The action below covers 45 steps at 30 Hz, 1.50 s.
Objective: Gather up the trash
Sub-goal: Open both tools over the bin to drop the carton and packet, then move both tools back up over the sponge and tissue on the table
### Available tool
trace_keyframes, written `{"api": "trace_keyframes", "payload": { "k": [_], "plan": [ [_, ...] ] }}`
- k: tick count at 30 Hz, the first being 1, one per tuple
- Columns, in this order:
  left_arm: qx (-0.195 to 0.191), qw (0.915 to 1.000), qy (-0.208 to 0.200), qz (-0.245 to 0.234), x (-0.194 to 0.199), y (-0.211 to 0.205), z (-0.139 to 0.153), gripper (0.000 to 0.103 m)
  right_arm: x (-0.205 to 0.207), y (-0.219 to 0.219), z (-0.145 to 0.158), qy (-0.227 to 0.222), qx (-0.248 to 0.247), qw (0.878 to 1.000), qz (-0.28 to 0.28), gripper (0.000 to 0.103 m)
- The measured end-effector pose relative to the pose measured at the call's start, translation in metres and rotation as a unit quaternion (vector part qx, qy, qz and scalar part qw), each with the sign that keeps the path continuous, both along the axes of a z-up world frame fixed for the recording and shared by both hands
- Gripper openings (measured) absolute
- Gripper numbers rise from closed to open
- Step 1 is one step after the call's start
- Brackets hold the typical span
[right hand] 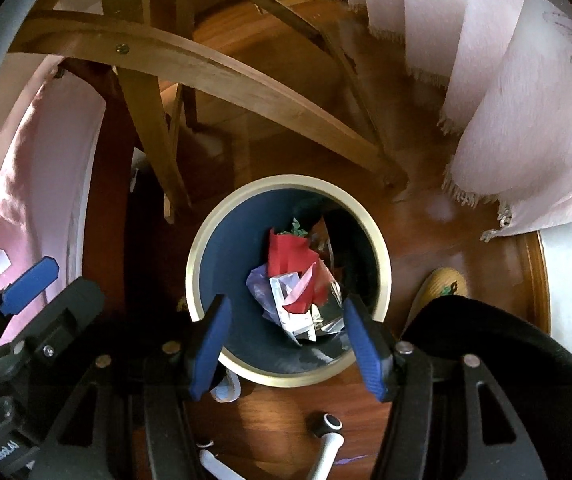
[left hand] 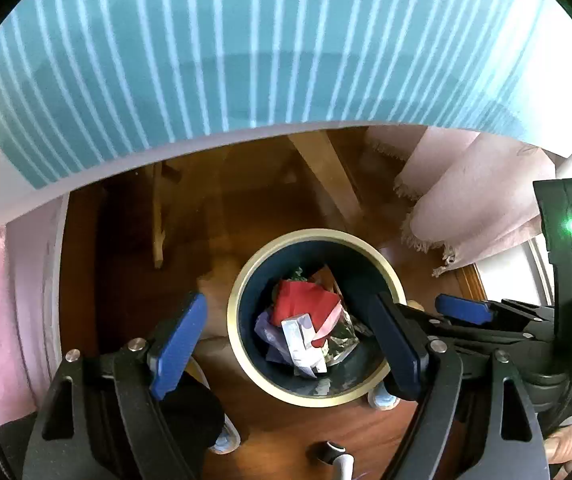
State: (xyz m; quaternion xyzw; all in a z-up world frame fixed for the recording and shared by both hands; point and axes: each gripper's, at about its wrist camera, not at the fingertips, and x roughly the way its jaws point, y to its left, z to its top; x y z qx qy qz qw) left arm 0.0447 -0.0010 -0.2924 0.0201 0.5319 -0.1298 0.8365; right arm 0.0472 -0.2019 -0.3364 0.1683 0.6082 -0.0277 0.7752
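A round dark blue bin with a cream rim [left hand: 314, 236] [right hand: 286, 180] stands on the wooden floor, straight below both grippers. It holds red paper [left hand: 306, 300] [right hand: 286, 256], a white carton [left hand: 300, 336] [right hand: 282, 292], a shiny foil wrapper [left hand: 342, 336] [right hand: 330, 320] and a pale purple bag [left hand: 266, 332] [right hand: 258, 284]. My left gripper [left hand: 288, 304] hangs open over the bin, nothing between its blue pads. My right gripper [right hand: 286, 308] is open too and holds nothing. Each wrist view also catches a blue pad of the other gripper at its side [left hand: 464, 308] [right hand: 30, 280].
A table edge with a teal striped cloth [left hand: 246, 60] runs above the bin. Wooden legs and a curved brace [right hand: 206, 68] stand behind it. Pink fringed fabric [right hand: 506, 120] hangs at the right. A woven slipper [right hand: 442, 284] and a white tube with a black cap [right hand: 330, 424] lie near the bin.
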Motion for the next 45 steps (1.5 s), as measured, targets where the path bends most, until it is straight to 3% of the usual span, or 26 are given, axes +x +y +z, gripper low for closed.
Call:
{"api": "trace_keyframes", "payload": {
  "k": [12,17,28,36,45],
  "plan": [
    [0.013,0.9992,-0.037,-0.011,-0.012,-0.004,0.016,0.083,-0.010,-0.001,0.016,-0.028,-0.015,0.999,0.000,0.060],
    [0.009,0.9986,-0.051,-0.011,-0.018,0.000,0.025,0.089,-0.016,-0.002,0.023,-0.040,-0.018,0.999,-0.003,0.061],
    [0.000,0.9953,-0.096,-0.010,-0.037,0.008,0.048,0.091,-0.030,0.006,0.047,-0.075,-0.043,0.996,0.018,0.064],
    [-0.022,0.9889,-0.145,-0.025,-0.061,0.011,0.079,0.091,-0.043,0.012,0.073,-0.107,-0.045,0.993,0.037,0.064],
    [-0.041,0.9892,-0.140,-0.021,-0.075,0.028,0.133,0.094,-0.066,0.016,0.132,-0.125,-0.044,0.987,0.089,0.064]
  ]
}}
